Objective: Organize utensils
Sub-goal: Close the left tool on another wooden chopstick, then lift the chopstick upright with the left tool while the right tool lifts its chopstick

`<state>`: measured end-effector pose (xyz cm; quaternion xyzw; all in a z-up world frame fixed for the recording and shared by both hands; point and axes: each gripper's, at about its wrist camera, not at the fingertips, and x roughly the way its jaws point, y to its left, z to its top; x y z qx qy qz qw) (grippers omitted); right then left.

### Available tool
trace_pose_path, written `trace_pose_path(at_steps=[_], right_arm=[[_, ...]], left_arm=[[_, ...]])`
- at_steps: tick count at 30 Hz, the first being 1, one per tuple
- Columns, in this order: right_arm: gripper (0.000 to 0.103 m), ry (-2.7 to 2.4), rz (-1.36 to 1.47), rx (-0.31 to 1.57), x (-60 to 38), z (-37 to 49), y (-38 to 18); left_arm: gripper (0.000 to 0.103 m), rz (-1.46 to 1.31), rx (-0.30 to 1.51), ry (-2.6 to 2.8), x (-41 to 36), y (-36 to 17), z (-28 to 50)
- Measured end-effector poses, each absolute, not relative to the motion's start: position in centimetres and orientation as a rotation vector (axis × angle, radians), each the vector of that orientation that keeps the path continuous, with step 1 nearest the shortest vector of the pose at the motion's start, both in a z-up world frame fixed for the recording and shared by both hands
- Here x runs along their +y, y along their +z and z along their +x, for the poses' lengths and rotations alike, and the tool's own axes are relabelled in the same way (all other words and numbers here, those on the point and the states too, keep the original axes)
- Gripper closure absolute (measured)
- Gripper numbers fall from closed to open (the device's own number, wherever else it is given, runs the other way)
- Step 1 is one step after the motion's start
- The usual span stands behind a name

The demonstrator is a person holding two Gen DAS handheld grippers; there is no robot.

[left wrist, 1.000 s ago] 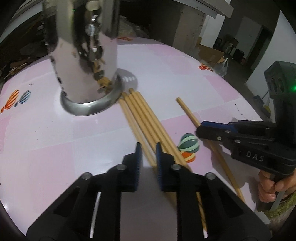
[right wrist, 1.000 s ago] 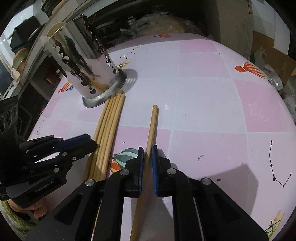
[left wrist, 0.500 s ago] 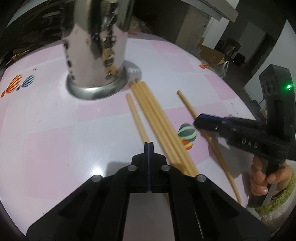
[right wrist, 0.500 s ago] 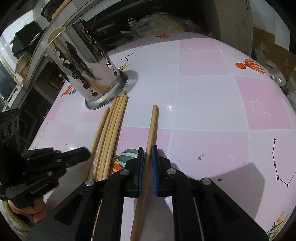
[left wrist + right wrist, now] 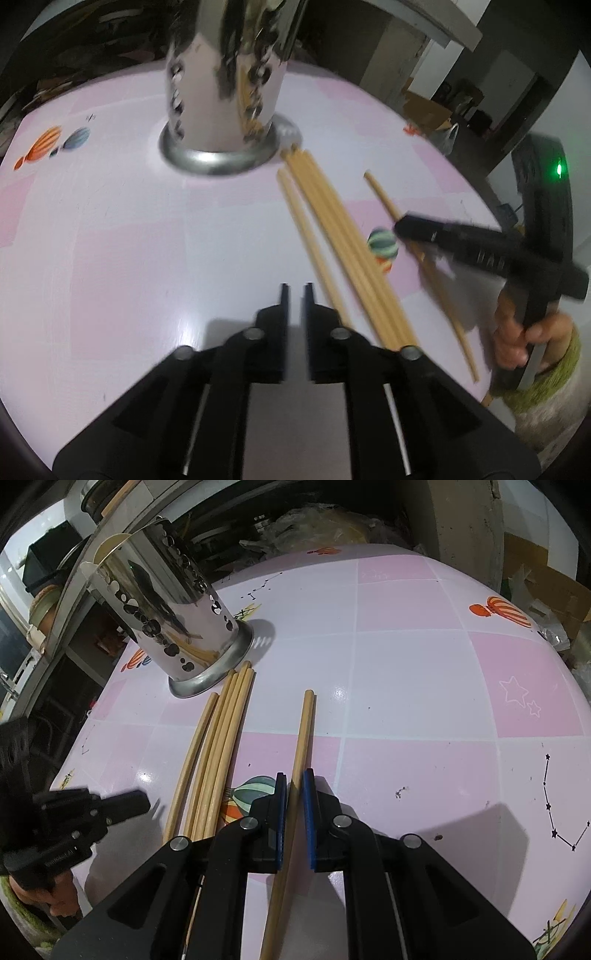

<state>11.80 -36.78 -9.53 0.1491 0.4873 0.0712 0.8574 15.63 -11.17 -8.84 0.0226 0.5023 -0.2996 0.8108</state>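
A shiny perforated metal utensil holder stands upright at the back of the table. Several wooden chopsticks lie side by side with their far ends at its base. One of them lies slightly apart on the left. A single chopstick lies further right, flat on the table. My right gripper is shut on it. My left gripper hovers left of the bundle; its jaws are opening a little, with nothing between them.
The round table has a pink and white checked cover with balloon prints. A hand in a green sleeve holds the right gripper. Shelves and clutter crowd the far edge. Cardboard boxes stand beyond the table.
My left gripper slid left off the bundle, shut, then parted slightly. One chopstick got pulled back and away from the rest. The right gripper has stayed put on its chopstick.
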Motion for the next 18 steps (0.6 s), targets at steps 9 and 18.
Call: trace_pose_path(at_steps=[9, 18], right_arm=[[0.093, 0.150, 0.312, 1.025, -36.8, 11.8, -9.6], [0.093, 0.157, 0.319, 1.024, -36.9, 11.8, -9.7]], left_arm=[[0.071, 0.125, 1.051, -0.616, -15.0, -8.6, 20.1], [0.093, 0.177, 1.046, -0.605, -15.7, -9.4, 20.9]])
